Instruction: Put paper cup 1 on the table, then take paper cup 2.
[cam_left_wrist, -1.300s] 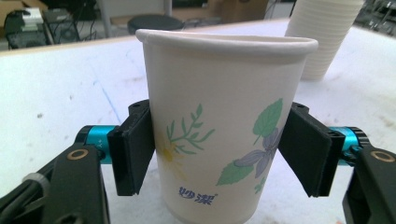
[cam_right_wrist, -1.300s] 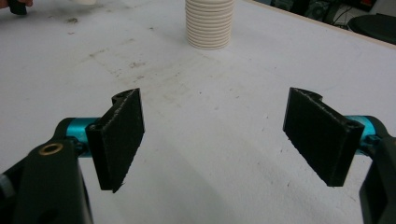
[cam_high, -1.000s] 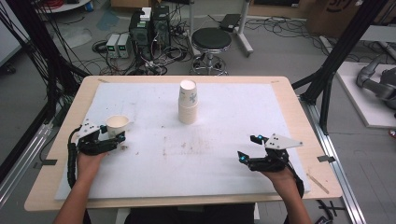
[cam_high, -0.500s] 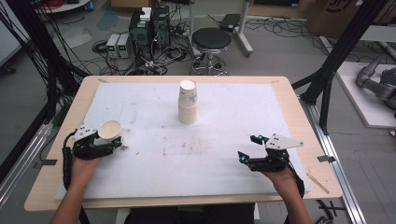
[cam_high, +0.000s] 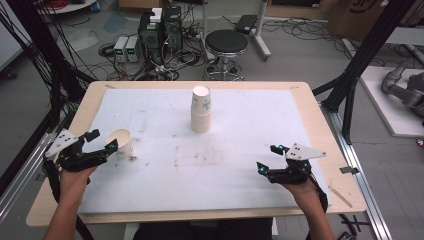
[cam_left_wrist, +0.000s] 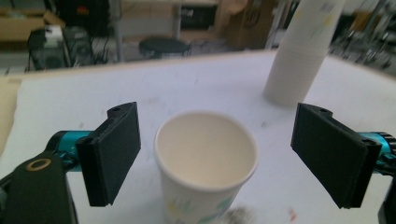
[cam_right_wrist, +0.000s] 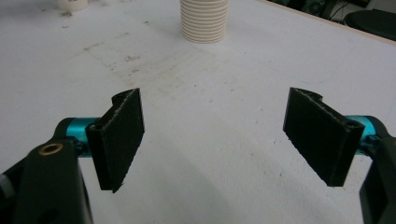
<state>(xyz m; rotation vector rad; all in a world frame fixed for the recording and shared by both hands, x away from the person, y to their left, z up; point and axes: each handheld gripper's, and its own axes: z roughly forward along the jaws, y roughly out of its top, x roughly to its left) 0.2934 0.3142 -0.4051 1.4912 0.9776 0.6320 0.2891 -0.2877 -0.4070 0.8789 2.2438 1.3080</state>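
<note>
A single white paper cup stands upright on the white table cover at the left. My left gripper is just left of it, and its jaws have just been opening. In the left gripper view the cup sits between the two black pads, with a gap on each side. A tall stack of paper cups stands at the table's far middle. My right gripper rests low at the front right, open, with nothing between its fingers.
The white cover has brown stains near its middle. The stack rises far ahead of the right gripper. Behind the table's wooden rim stand a black stool and tangled cables.
The left gripper held the cup a second ago. It has opened and let go, and the cup now stands on the table. The right gripper has kept still.
</note>
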